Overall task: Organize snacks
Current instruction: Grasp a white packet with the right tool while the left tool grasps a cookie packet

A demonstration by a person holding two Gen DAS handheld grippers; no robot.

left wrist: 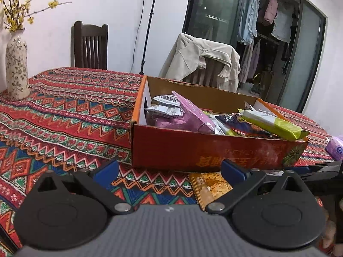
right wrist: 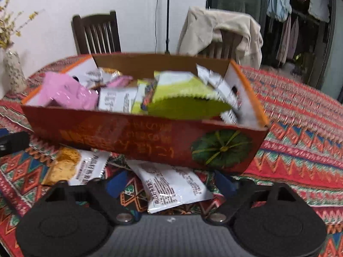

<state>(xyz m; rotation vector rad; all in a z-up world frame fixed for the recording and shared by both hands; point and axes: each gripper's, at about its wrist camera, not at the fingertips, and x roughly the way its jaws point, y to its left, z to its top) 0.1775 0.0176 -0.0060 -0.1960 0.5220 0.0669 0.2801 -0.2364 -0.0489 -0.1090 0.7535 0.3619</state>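
Note:
A red cardboard box (left wrist: pixel 193 147) stands on the patterned tablecloth and holds several snack packets, among them a pink one (left wrist: pixel 188 115) and a yellow-green one (left wrist: pixel 276 124). My left gripper (left wrist: pixel 169 171) is open and empty just in front of the box. An orange snack packet (left wrist: pixel 210 188) lies on the cloth between its fingers. In the right wrist view the box (right wrist: pixel 128 137) is close ahead. My right gripper (right wrist: pixel 169 182) is open over a white snack packet (right wrist: pixel 171 188) that lies on the cloth. An orange and white packet (right wrist: pixel 75 167) lies to its left.
A floral vase (left wrist: pixel 17 72) with yellow branches stands at the table's far left. Two wooden chairs (left wrist: pixel 90 45) stand behind the table, one draped with a beige jacket (left wrist: pixel 203 60). A purple tissue pack (left wrist: pixel 335 147) lies right of the box. The left gripper's tip (right wrist: pixel 12 141) shows at the left edge.

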